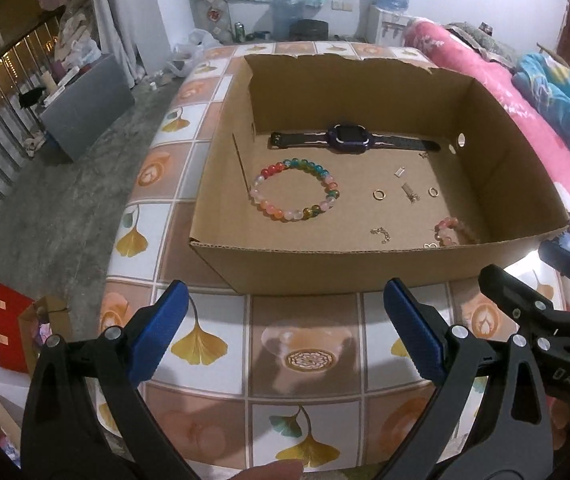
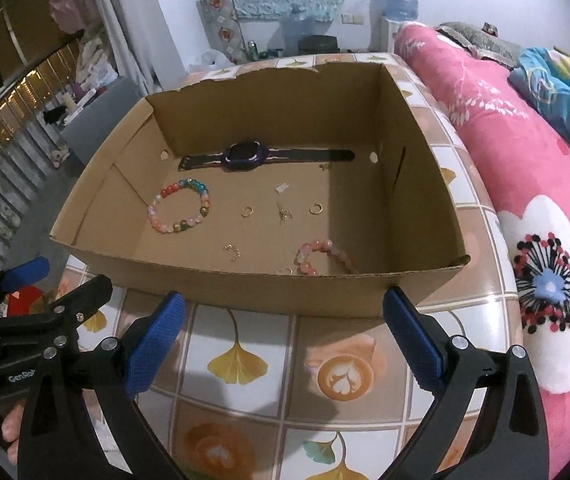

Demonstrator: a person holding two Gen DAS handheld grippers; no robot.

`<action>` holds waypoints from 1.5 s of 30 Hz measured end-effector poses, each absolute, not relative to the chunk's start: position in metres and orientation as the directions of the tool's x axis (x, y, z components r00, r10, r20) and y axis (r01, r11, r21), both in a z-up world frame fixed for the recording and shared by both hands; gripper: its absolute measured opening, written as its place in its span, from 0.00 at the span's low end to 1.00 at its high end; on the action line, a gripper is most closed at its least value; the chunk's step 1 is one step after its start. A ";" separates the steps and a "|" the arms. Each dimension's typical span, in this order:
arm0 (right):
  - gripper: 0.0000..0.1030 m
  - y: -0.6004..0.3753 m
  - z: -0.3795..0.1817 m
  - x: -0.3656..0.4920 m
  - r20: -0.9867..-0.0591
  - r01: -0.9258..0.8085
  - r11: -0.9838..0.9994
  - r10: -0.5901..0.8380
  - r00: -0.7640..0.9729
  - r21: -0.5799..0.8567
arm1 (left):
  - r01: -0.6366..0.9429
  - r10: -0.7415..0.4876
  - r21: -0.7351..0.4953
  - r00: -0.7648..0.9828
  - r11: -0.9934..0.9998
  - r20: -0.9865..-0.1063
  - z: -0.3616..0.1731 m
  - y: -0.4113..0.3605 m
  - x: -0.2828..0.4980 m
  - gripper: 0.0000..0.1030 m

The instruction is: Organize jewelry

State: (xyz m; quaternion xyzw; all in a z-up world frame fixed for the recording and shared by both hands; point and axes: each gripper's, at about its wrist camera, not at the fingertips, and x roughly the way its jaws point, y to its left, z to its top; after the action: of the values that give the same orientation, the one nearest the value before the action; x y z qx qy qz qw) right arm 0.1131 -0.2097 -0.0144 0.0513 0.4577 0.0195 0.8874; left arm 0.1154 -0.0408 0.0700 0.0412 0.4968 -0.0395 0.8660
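Observation:
An open cardboard box [image 1: 221,264] [image 2: 245,296] stands on a tiled table. Inside lie a dark purple watch [image 1: 345,138] [image 2: 245,154], a multicoloured bead bracelet [image 1: 325,178] [image 2: 205,204], a pink bead bracelet [image 1: 447,232] [image 2: 305,262], two gold rings [image 1: 379,195] [image 2: 247,211], a small chain [image 1: 381,234] [image 2: 232,251] and tiny metal bits [image 1: 409,192] [image 2: 284,211]. My left gripper [image 1: 285,320] is open in front of the box's near wall, holding nothing. My right gripper [image 2: 285,328] is open too, just to the right of the left one, also outside the box.
The table top [image 1: 305,360] [image 2: 245,360] carries a ginkgo-leaf and latte pattern. A pink flowered quilt [image 2: 525,200] and a blue one [image 1: 565,92] lie along the right. To the left, the floor holds a grey bin [image 1: 89,108] and a red bag [image 1: 9,328].

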 end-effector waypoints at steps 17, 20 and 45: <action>0.93 -0.213 -0.013 0.114 -0.816 0.036 0.995 0.056 0.576 0.094 | 0.125 -0.013 0.058 0.506 0.990 -0.862 0.072 -0.048 0.118 0.92; 0.93 -0.213 -0.012 0.113 -0.815 0.037 0.995 0.054 0.577 0.092 | 0.126 -0.018 0.053 0.504 0.991 -0.864 0.072 -0.047 0.118 0.92; 0.93 -0.213 -0.010 0.111 -0.814 0.039 0.996 0.046 0.579 0.084 | 0.125 -0.029 0.039 0.499 0.991 -0.866 0.070 -0.045 0.117 0.92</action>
State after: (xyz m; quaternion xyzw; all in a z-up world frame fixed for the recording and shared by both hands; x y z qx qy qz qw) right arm 0.1107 -0.2130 -0.0104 0.0465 0.4586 0.0018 0.8874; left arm 0.1167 -0.0451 0.0705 0.0485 0.4987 -0.0446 0.8643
